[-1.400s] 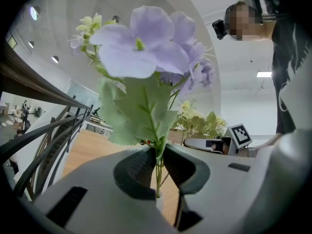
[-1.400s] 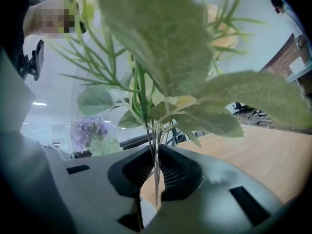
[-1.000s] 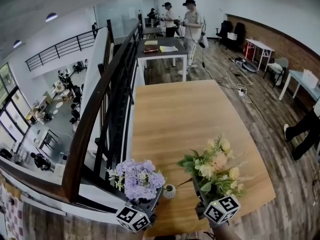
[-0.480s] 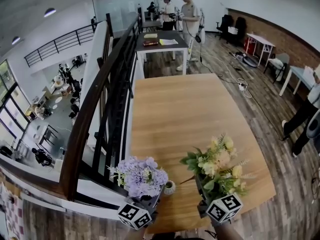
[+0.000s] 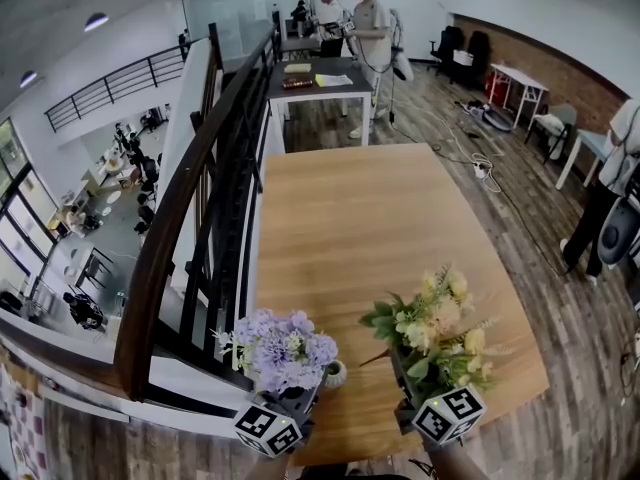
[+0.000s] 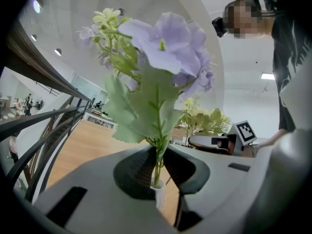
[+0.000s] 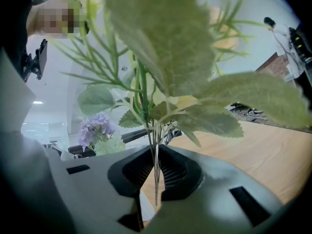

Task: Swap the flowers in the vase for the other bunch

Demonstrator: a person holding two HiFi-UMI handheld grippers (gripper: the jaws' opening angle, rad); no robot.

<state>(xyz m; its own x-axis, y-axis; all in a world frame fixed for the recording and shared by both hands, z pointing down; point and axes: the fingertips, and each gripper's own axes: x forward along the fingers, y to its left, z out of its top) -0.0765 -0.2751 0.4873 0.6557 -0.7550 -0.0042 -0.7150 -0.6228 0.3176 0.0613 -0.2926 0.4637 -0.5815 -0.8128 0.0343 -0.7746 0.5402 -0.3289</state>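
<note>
A bunch of purple flowers [image 5: 280, 348] stands up from my left gripper [image 5: 308, 396], which is shut on its green stems [image 6: 158, 155]. Right under the jaws sits the small white vase [image 5: 337, 374], and the stems run down into its neck [image 6: 157, 194]. My right gripper [image 5: 403, 383] is shut on the thin stems of a yellow and green bunch [image 5: 430, 333], held upright to the right of the vase. In the right gripper view those stem ends [image 7: 156, 189] hang free below the jaws, above the wooden table [image 5: 370, 228]. Both grippers are near the table's front edge.
A dark stair railing [image 5: 190, 228] runs along the table's left side, with a drop to a lower floor beyond it. A grey table [image 5: 320, 83] and two standing people [image 5: 365, 28] are at the back. Another person [image 5: 610, 198] stands at the right edge.
Both grippers and both bunches stay where they were. The view has shifted a little, and the people at the back and right have moved slightly.
</note>
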